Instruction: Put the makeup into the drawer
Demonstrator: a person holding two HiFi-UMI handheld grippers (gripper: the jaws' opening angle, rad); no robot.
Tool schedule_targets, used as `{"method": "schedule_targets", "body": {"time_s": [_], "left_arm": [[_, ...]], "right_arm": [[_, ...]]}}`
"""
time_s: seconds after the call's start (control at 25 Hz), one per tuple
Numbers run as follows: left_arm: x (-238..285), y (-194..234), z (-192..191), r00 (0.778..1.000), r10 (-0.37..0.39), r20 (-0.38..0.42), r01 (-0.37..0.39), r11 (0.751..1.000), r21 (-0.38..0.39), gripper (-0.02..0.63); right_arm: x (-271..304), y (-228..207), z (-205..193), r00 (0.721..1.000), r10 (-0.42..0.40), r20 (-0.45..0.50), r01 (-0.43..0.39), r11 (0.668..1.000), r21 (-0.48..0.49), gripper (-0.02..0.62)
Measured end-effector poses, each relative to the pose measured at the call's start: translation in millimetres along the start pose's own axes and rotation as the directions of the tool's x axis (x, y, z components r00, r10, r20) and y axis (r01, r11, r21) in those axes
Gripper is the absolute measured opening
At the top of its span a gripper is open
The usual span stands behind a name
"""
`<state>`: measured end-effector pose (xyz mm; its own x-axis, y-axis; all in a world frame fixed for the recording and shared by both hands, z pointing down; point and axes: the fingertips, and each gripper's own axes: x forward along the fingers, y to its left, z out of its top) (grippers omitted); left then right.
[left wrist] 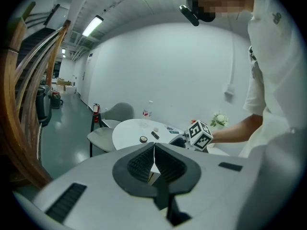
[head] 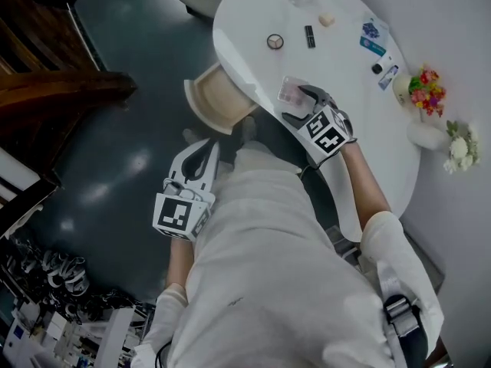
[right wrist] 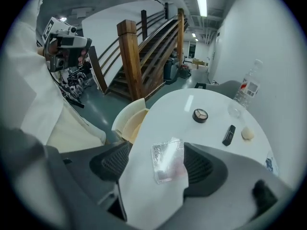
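The white desk (head: 253,21) is smooth and glossy. The clear plastic case (right wrist: 168,159) glints. The dark floor (head: 115,152) shines; the stairs (right wrist: 128,61) are wood.

White short-sleeved top (head: 261,267); left gripper (head: 205,150), right gripper (head: 304,98) grey-white — black ribbed pads (right wrist: 201,164), black-and-white marker cubes (head: 328,133).

A cream chair (head: 219,98) stands beside the table (head: 253,14); flowers (head: 426,89) rest on it.

Bare tabletop (head: 245,18) beside chair (head: 219,98); flowers (head: 427,89) along far edge
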<state>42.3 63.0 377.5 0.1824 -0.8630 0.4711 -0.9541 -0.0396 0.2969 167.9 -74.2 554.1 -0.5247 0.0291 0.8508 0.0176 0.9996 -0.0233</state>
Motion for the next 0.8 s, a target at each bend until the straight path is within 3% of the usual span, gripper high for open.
{"method": "schedule_targets", "body": {"time_s": [0.44, 0.8], "left_arm": [[-4.6, 4.2, -0.1, 0.999, 0.036, 0.003, -0.036, 0.999, -0.018, 0.012], [-10.7, 5.4, -9.7, 0.997, 0.073, 0.000, -0.073, 0.995, -0.066, 0.012]], "right_arm": [[33.4, -19.6, -32.1, 0.986, 0.018, -0.165, -0.037, 0.992, -0.118, 0.396], [50.7, -31.1, -45.1, 0.971, 0.067, -0.230, -0.099, 0.987, -0.127, 0.397]]}}
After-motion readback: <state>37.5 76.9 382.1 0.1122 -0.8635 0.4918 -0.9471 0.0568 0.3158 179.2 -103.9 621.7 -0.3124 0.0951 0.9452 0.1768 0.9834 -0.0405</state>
